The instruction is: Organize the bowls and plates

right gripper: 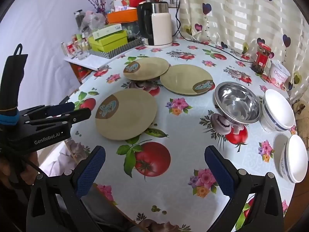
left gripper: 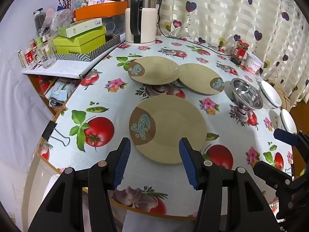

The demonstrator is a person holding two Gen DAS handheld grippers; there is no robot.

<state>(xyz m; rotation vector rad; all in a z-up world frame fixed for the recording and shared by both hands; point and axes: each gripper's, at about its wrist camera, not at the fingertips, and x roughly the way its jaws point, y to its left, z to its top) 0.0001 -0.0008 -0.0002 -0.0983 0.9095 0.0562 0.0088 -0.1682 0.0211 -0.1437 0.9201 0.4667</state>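
Left claw spread wide at the bottom of the left wrist view, blue pads apart, nothing between them, hovering over the near edge of the table with its tomato-and-flower cloth. Just beyond the pads, lower middle of frame, nearest beige plate with a brown patch and blue motif, flat on the cloth. Above it, in mid-frame, two more of the same kind: far-left plate overlapping the rim of far-right plate. Right of those, steel bowl tipped toward the camera, touching white bowl with a blue band; a second white bowl below it at the right edge. Top centre, white kettle with a black handle; upper left, green boxes stacked on a shelf; upper right, red-lidded jar and a white tub before the heart-print curtain.

In the right wrist view, right claw likewise gaping at the bottom, empty, over a printed tomato on the cloth. Left claw's black body seen side-on at the left edge, held by a hand partly visible, lower left. Plates upper middle, bowls along the right side, all well apart from both claws.
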